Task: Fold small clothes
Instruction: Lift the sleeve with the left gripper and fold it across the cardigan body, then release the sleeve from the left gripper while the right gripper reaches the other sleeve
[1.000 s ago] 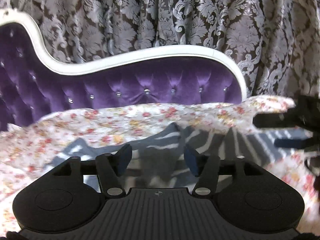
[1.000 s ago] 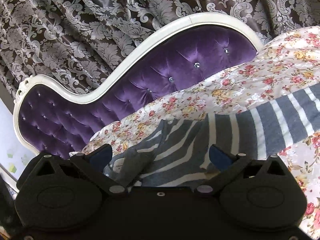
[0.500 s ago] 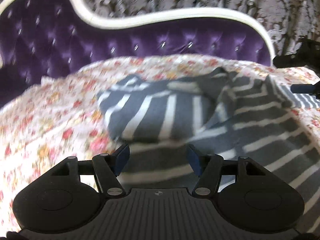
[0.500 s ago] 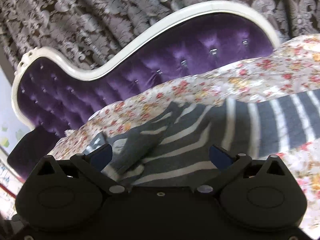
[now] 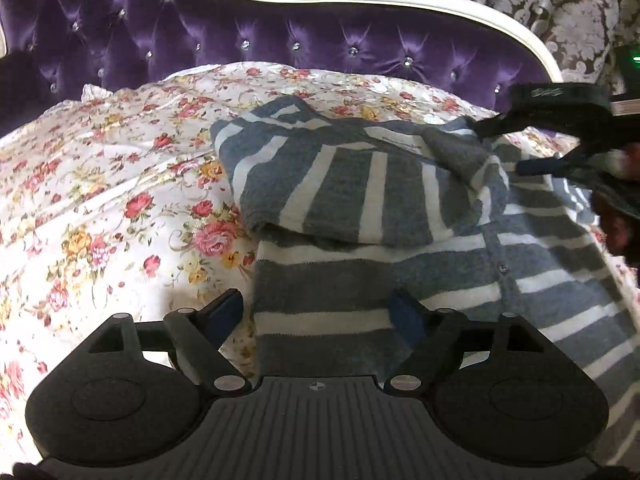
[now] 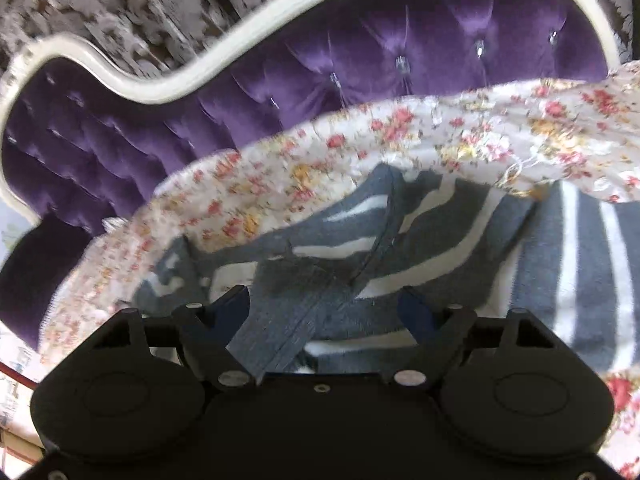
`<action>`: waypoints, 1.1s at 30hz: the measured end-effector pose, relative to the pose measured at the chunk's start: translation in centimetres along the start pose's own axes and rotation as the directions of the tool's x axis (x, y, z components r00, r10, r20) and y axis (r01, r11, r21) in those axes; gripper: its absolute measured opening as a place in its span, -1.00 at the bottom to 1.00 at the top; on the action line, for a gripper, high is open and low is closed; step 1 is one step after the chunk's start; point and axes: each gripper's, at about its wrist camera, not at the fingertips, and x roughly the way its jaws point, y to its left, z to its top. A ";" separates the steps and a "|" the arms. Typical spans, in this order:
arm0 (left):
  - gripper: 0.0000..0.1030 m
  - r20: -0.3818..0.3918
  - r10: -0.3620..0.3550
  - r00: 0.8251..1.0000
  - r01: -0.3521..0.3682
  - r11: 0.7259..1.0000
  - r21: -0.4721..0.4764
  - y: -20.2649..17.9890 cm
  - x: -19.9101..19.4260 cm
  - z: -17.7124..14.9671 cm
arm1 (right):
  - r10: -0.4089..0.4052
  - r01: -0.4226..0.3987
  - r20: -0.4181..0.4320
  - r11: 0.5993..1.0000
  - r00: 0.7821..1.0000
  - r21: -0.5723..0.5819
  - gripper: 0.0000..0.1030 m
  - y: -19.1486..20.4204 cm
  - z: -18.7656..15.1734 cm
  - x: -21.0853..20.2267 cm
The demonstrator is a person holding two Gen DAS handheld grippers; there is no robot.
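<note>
Jaws of the left gripper (image 5: pixel 318 314) are opening over the striped cardigan (image 5: pixel 360 200); right gripper (image 6: pixel 328 312), at two o'clock, is closing around its grey placket, not yet pinching.

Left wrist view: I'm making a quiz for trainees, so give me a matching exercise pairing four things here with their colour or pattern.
Things:
1. cardigan
2. bedspread
3. headboard padding
4. curtain

Looks:
A. purple, tufted
B. grey with white stripes
C. brown with silver damask
D. white with red and yellow flowers

Pairs: 1-B, 2-D, 3-A, 4-C
</note>
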 end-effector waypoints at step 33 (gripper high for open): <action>0.55 -0.023 -0.011 1.000 0.010 1.000 -0.025 0.2 0.0 0.0 | -0.109 0.122 0.151 0.989 0.983 -0.078 -0.32 -3.6 -4.4 -7.3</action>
